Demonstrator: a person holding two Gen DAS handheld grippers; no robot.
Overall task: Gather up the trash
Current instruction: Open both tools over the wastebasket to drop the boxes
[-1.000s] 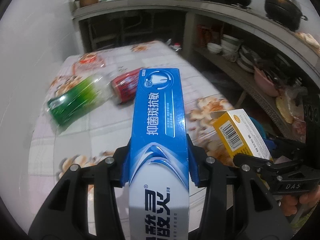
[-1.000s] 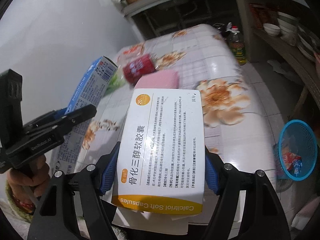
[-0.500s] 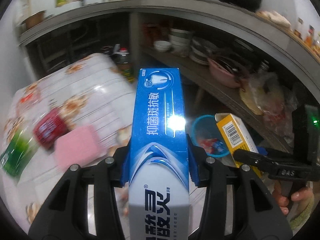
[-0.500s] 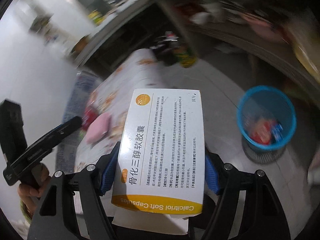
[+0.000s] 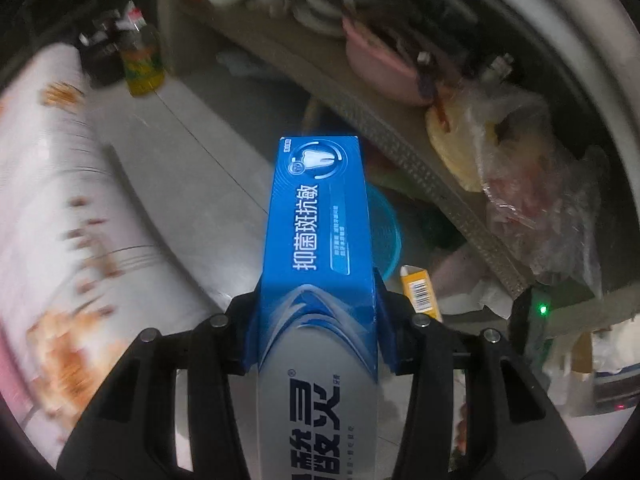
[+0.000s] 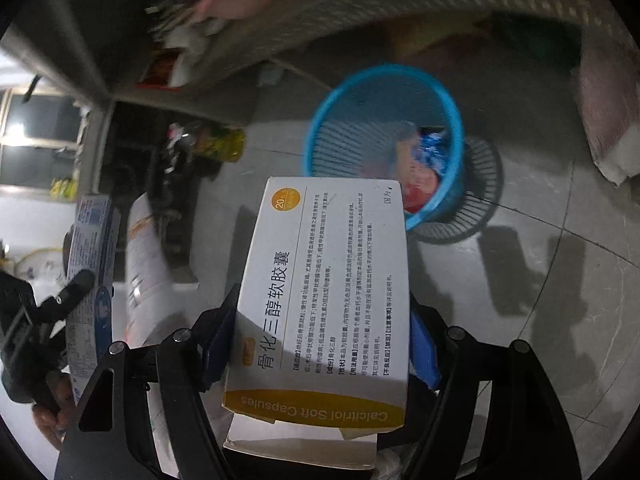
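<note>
My left gripper is shut on a long blue toothpaste box that sticks forward over the floor. My right gripper is shut on a white and yellow capsule box. A blue mesh trash basket with wrappers inside stands on the floor just ahead of the capsule box; its rim peeks out behind the toothpaste box in the left wrist view. The capsule box shows right of my left gripper. The toothpaste box shows at the left of the right wrist view.
The flowered table lies at the left. A low shelf with bowls and plastic bags runs along the right above the basket. An oil bottle stands on the grey tiled floor.
Both grippers have swung right, away from the table and down toward the floor. The basket has come much closer. Both boxes stay gripped.
</note>
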